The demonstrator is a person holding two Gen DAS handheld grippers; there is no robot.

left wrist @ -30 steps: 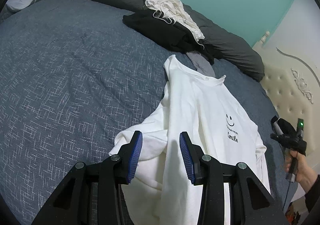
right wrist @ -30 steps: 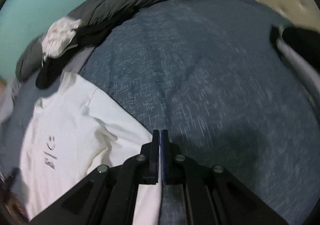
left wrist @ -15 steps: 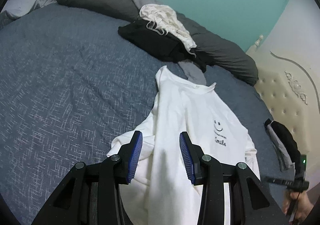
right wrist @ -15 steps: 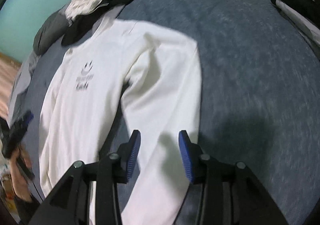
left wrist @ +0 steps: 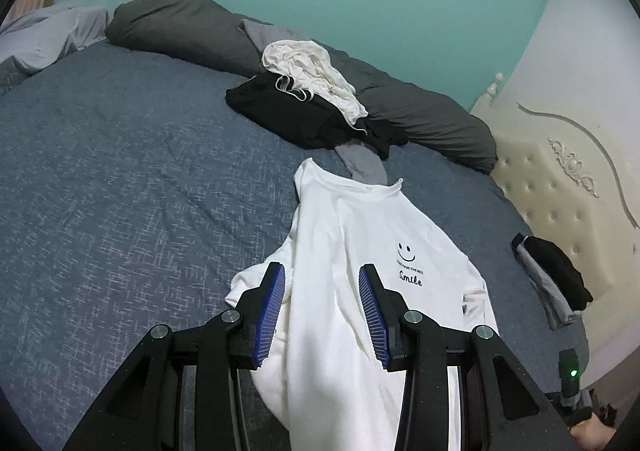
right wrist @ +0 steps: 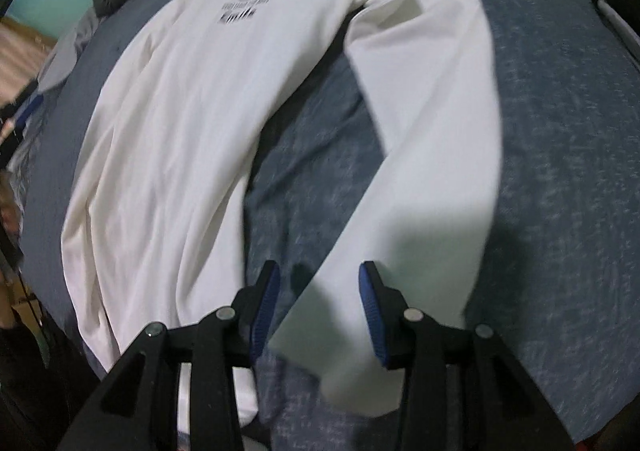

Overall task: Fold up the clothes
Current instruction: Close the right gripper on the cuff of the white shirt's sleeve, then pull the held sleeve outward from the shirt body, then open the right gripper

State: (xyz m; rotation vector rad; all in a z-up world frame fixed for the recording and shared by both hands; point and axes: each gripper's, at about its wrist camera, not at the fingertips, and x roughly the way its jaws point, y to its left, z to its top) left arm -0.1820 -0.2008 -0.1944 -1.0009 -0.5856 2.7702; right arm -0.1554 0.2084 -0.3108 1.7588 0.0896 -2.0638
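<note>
Right wrist view first: the white long-sleeved shirt lies face up on the blue-grey bedspread, collar far away, hem nearest us, so its long axis runs straight away from the camera. One sleeve is spread out alongside the body. The right gripper hovers over that cuff, jaws opening, nothing pinched. In the left wrist view, the left gripper is spread too and empty above the shirt. It looks soft, light and floppy; I'd pinch at cuff, shoulder seam or hem corner.
</note>
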